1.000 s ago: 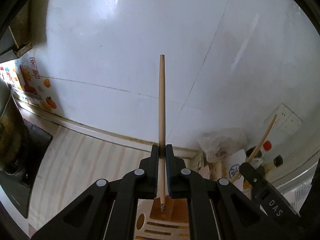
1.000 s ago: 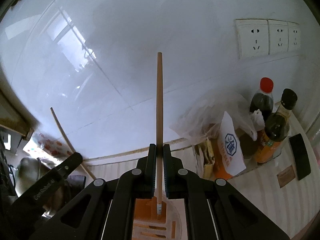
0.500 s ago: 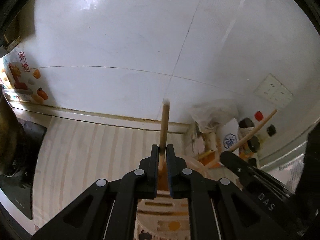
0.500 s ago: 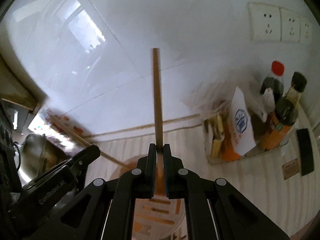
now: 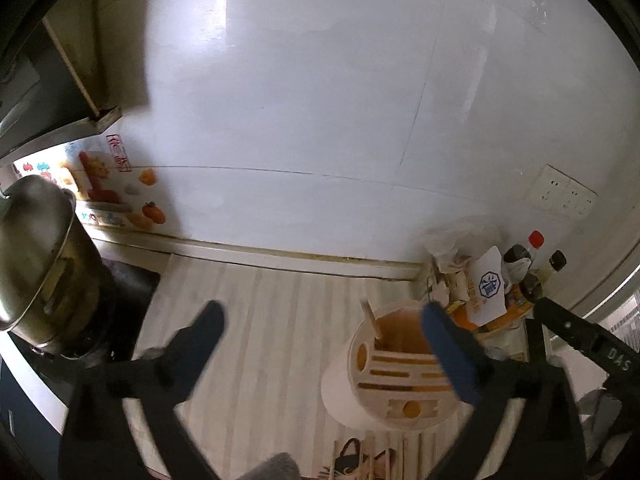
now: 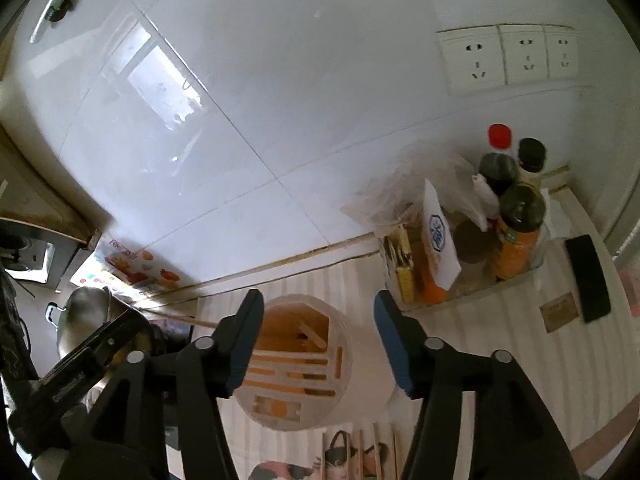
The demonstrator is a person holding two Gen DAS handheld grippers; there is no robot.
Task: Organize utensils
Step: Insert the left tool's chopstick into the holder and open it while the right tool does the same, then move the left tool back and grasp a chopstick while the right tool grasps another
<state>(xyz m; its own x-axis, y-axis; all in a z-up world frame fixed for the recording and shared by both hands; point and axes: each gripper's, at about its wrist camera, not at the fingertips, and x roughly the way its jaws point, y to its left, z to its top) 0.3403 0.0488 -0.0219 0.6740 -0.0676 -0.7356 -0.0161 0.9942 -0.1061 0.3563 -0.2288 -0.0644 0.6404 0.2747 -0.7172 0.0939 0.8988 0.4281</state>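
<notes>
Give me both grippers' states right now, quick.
Left gripper: open, jaws just opened, nothing between them.
Right gripper: open, jaws just opened, holding nothing, above the utensil holder.

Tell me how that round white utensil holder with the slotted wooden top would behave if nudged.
The round white utensil holder looks tall for its base, so likely tippy. Its smooth plastic wall could slide on the striped counter. The leaning wooden chopstick might rattle.
</notes>
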